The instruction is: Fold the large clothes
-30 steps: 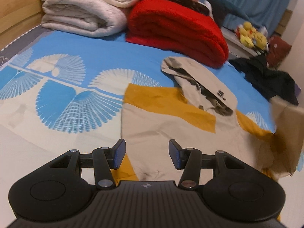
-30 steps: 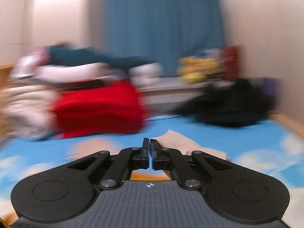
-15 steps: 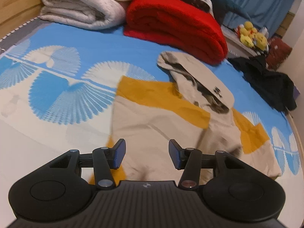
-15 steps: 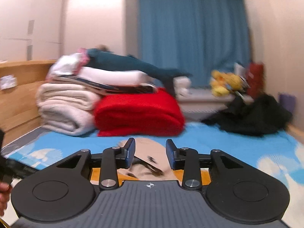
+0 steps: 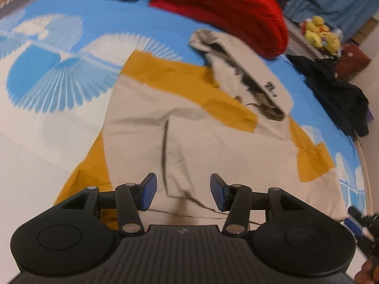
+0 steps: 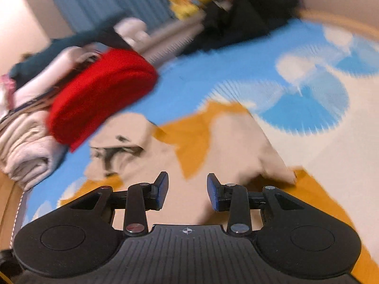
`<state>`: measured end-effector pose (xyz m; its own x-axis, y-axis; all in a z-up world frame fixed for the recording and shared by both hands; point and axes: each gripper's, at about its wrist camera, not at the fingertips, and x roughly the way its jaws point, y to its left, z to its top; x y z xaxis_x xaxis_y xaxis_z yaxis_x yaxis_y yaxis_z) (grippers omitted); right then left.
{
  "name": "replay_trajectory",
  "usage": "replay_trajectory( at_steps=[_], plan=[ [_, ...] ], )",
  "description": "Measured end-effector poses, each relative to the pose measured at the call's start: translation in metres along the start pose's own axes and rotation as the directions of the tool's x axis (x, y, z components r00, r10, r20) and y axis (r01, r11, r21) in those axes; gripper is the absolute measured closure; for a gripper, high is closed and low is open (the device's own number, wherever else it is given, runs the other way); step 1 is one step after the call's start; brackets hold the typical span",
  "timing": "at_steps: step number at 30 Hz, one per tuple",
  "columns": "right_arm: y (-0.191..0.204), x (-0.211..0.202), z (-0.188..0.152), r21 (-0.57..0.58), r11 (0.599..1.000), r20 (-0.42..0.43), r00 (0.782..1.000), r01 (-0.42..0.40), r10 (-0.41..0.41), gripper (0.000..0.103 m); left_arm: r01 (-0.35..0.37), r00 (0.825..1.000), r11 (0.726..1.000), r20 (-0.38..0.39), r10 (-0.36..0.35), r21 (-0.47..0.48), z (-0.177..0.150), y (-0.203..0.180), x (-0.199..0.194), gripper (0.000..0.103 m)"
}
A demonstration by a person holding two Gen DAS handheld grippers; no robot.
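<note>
The left gripper (image 5: 182,193) hangs part-open over the near hem of the hoodie (image 5: 213,142), nothing between its blue pads; the right gripper (image 6: 187,193) has just been opening and stands with a narrower gap, also empty, tilted down over the same garment. The beige and mustard hoodie lies spread across the blue-and-white bedsheet (image 5: 71,47), hood (image 5: 248,75) toward the red blanket (image 5: 225,11), one side apparently folded in already, though blur makes that layering hard to confirm. It looks soft, limp and fairly light, so it will sag and drag rather than hold shape; the best holds are probably the hem corners or a sleeve cuff, pinched through both layers and lifted together so the fold stays square. The left view shows the whole body, the hood's small dark logo and a dark seam running toward the pads; the right view, smeared by motion, adds the far sleeve edge (image 6: 279,165) and the stacked pale bedding (image 6: 26,142) beside the red blanket.
</note>
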<state>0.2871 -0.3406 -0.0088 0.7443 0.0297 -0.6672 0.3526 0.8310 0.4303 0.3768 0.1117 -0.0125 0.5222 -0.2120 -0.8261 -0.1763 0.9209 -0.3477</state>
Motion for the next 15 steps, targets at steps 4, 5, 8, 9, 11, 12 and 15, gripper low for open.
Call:
replay_trajectory(
  at_steps=[4,5,8,9,11,12,15],
  plan=[
    [-0.023,0.026,-0.006,0.104,0.994,-0.115,0.993,0.026,-0.014,0.065,0.012,0.999,0.998,-0.030,-0.014,-0.064,-0.002,0.011,0.019,0.049],
    [-0.025,0.033,-0.005,0.130,0.991,-0.123,0.992,0.022,-0.006,0.065,0.014,0.999,0.997,-0.036,-0.017,-0.075,-0.003,0.012,0.024,0.048],
    [-0.031,0.043,-0.002,0.162,0.986,-0.133,0.991,0.031,-0.009,0.065,0.002,0.999,0.996,-0.050,-0.006,-0.091,-0.004,0.014,0.037,0.048],
    [-0.032,0.045,0.000,0.177,0.984,-0.136,0.991,0.028,-0.004,0.065,-0.003,0.999,0.995,-0.052,-0.002,-0.096,-0.004,0.015,0.041,0.049],
    [-0.036,0.048,0.001,0.203,0.979,-0.137,0.991,0.026,0.002,0.065,-0.005,0.998,0.995,-0.055,-0.001,-0.104,-0.004,0.016,0.047,0.049],
    [-0.038,0.049,0.003,0.210,0.977,-0.133,0.991,0.029,-0.001,0.065,-0.009,0.998,0.994,-0.059,0.002,-0.107,-0.004,0.015,0.050,0.049],
    [-0.042,0.050,0.005,0.233,0.972,-0.131,0.991,0.033,-0.003,0.064,-0.013,0.998,0.994,-0.066,0.006,-0.110,-0.004,0.015,0.055,0.050]
  ],
)
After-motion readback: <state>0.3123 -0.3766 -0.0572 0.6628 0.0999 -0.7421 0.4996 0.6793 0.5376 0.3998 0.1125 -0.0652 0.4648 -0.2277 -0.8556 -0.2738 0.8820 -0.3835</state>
